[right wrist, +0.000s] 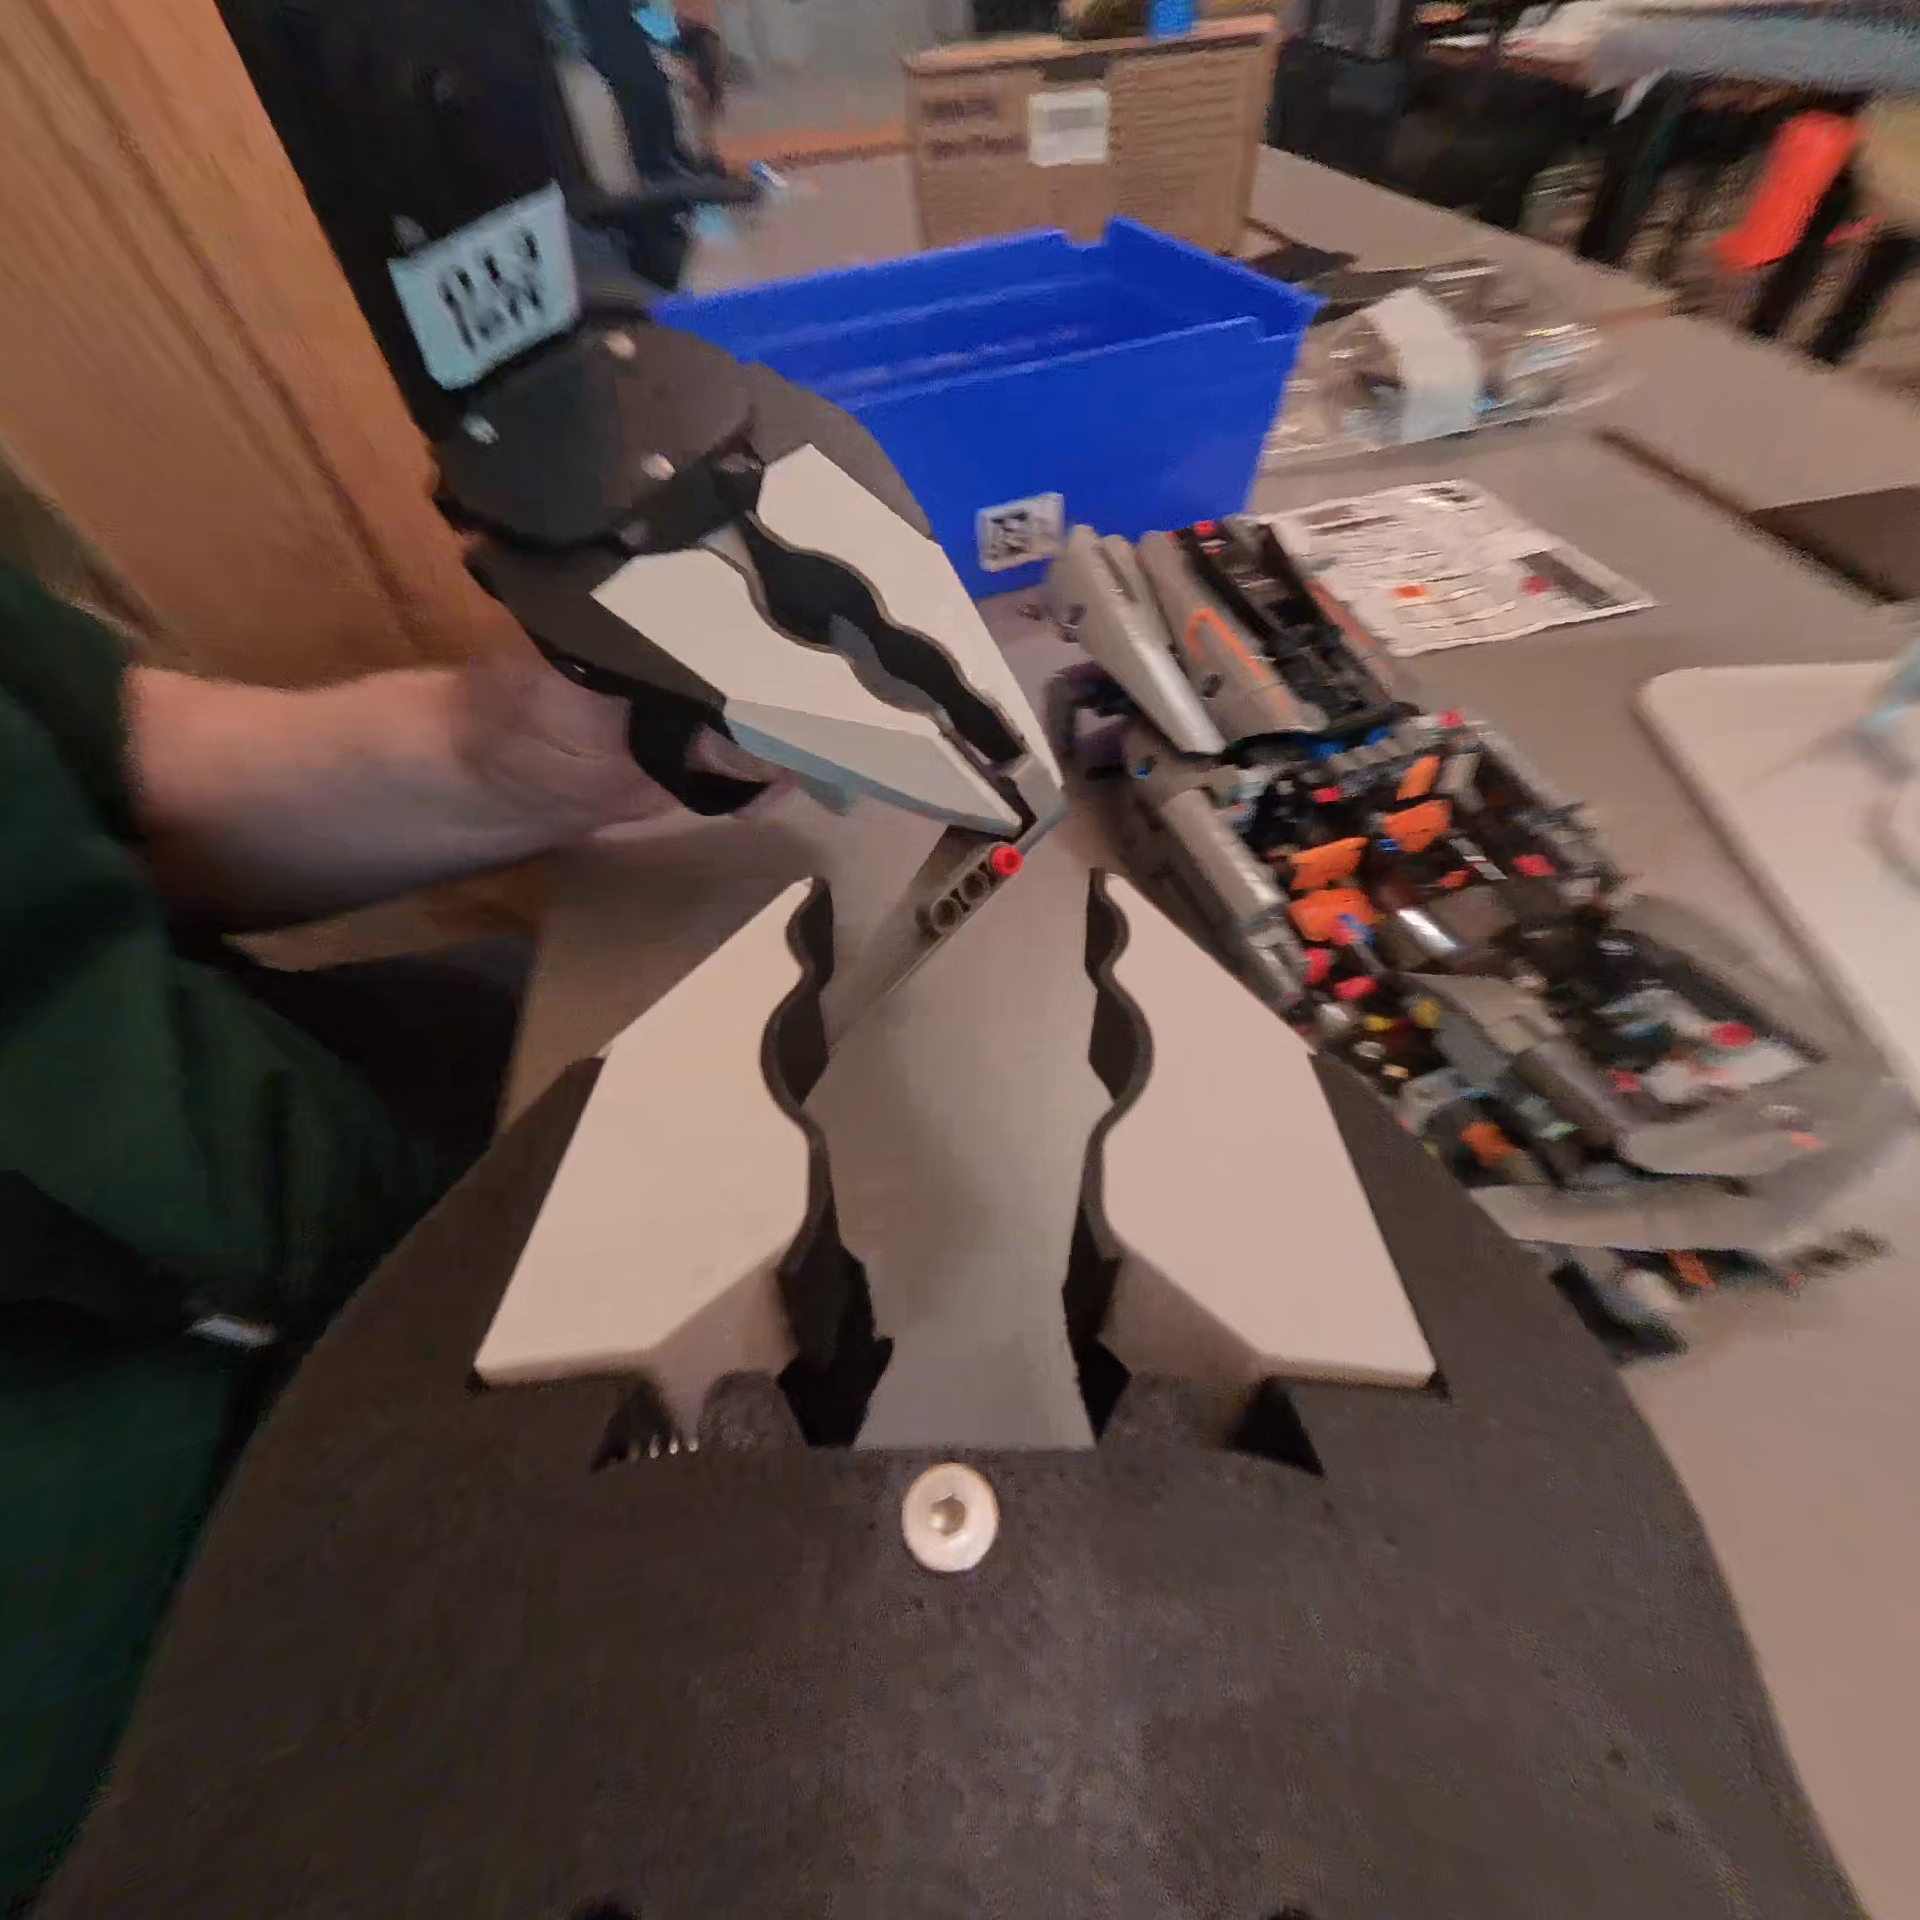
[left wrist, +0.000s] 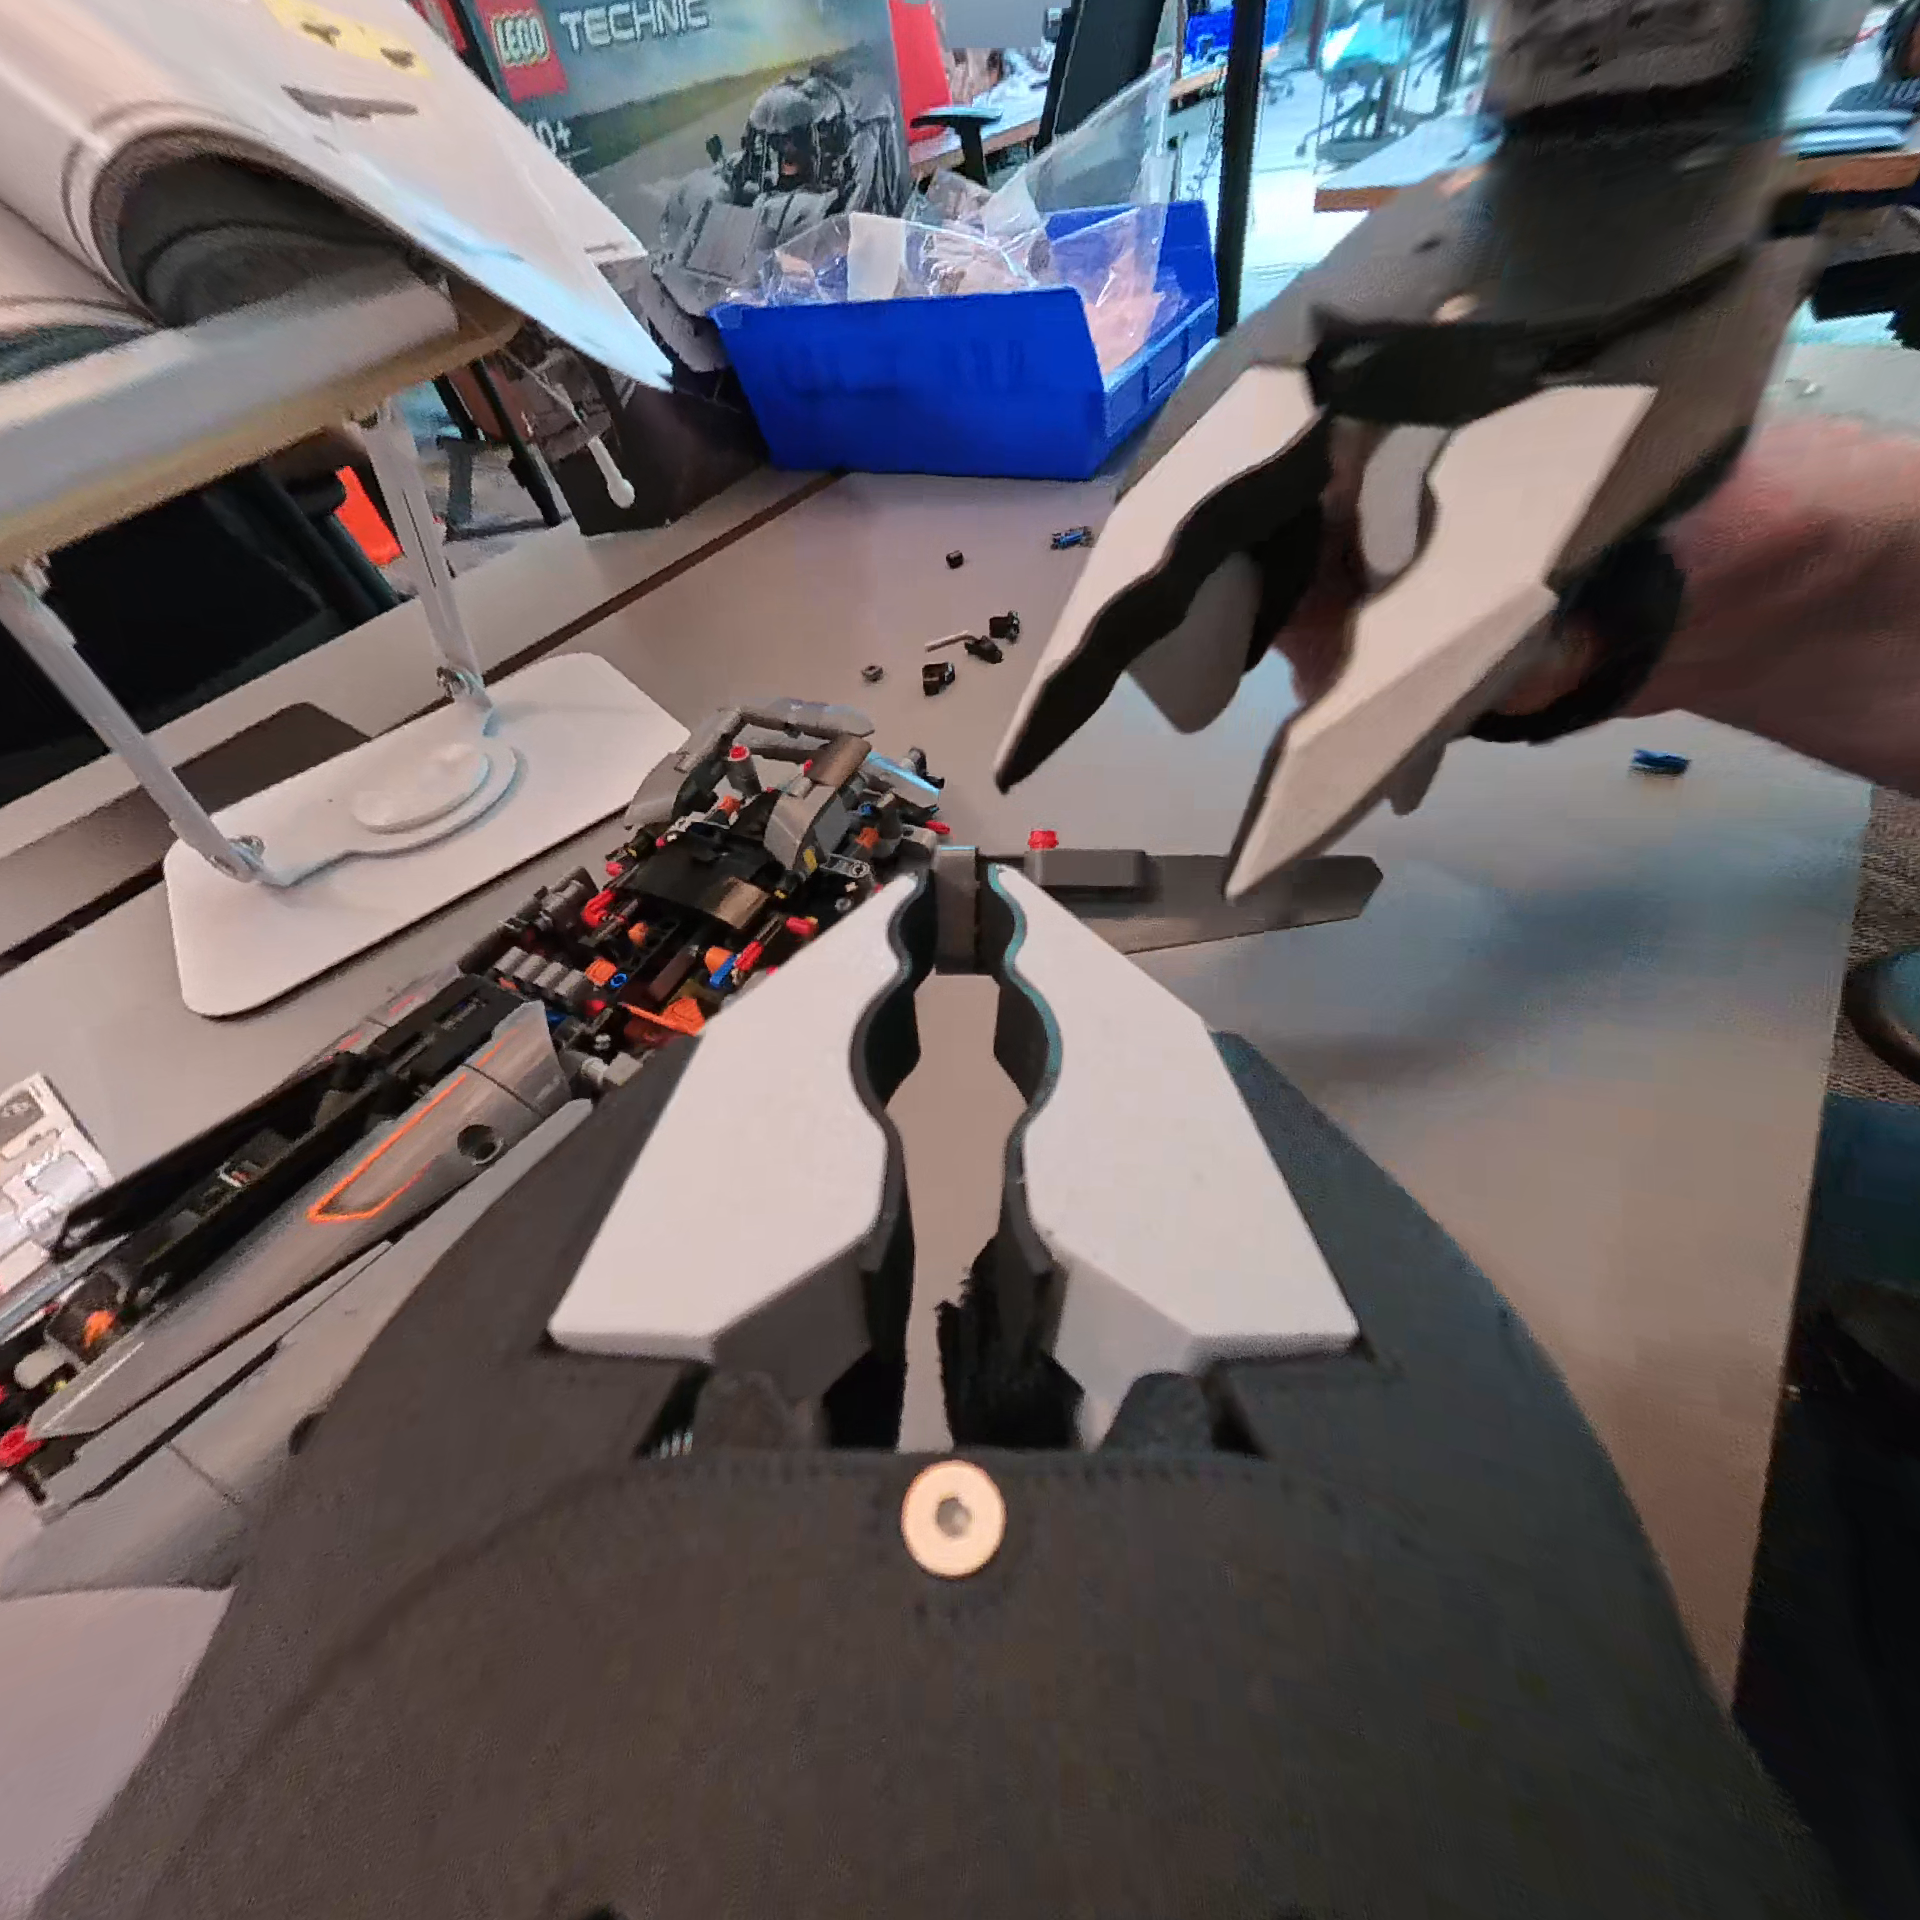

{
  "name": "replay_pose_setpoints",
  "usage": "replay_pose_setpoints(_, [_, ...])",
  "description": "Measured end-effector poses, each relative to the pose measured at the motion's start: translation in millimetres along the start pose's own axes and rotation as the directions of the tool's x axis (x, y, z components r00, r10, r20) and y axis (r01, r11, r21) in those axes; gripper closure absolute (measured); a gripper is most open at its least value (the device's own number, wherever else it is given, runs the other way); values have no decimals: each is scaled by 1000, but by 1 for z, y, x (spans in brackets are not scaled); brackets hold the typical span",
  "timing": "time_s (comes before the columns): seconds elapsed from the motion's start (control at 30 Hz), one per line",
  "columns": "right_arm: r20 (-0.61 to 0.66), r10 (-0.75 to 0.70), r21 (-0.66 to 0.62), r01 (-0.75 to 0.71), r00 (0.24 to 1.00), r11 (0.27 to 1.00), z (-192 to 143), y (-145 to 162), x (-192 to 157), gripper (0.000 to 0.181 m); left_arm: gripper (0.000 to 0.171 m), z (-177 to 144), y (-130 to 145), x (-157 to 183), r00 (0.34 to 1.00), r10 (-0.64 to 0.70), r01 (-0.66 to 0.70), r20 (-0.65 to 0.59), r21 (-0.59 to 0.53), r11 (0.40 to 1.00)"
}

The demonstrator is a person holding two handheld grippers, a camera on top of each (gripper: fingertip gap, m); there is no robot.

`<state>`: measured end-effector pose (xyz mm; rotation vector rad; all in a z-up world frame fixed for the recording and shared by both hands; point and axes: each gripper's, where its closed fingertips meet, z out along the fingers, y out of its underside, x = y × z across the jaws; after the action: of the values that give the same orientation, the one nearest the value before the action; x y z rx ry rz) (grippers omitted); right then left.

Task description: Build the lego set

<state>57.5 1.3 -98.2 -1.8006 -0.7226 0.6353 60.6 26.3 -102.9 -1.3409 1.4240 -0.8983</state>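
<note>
Motion blur smears the lego model (right wrist: 1455, 935), its near end cut off (left wrist: 62, 1403).

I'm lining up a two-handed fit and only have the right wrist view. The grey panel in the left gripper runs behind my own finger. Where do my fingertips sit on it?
Observer: From the left wrist view, your right gripper is open. One fingertip is at the panel's far end, though I can't tell if it touches. The other hangs above the table, off the panel.
Operator: Any spare parts within reach?
Observer: Yes, a scatter of small black pieces lies on the table beyond the model.
</note>
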Motion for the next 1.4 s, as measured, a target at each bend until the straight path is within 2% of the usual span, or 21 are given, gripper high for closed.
replay_pose_setpoints(0.07, [-129,-116,-80,106,985,991,2,2,5,133,166,4,-1,0,1000,-11,11,10,-9,1000])
replay_pose_setpoints(0.2, [-250,-287,-180,246,925,952,5,3,9,152,166,7,-5,1,999,-34,34,20,-23,999])
replay_pose_setpoints(0.33, [-296,-355,-217,300,887,929,3,0,8,165,166,5,-6,3,998,-64,65,29,-29,997])
replay_pose_setpoints(0.63, [-349,-465,-297,375,814,878,-3,-4,8,158,166,4,-8,7,993,-112,113,42,-33,993])
replay_pose_setpoints(0.73, [-356,-488,-310,392,797,866,-6,-3,7,161,166,7,-11,8,993,-112,114,42,-33,993])
replay_pose_setpoints(0.87, [-387,-457,-290,365,801,885,-14,-3,11,154,166,10,-13,8,992,-123,124,42,-37,992])
replay_pose_setpoints(1.17, [-412,-471,-288,379,780,879,-27,-1,15,151,165,22,-17,7,989,-140,143,52,-53,988])
replay_pose_setpoints(1.4, [-446,-438,-249,361,780,898,-37,-5,20,152,166,27,-27,8,992,-106,110,73,-43,993])
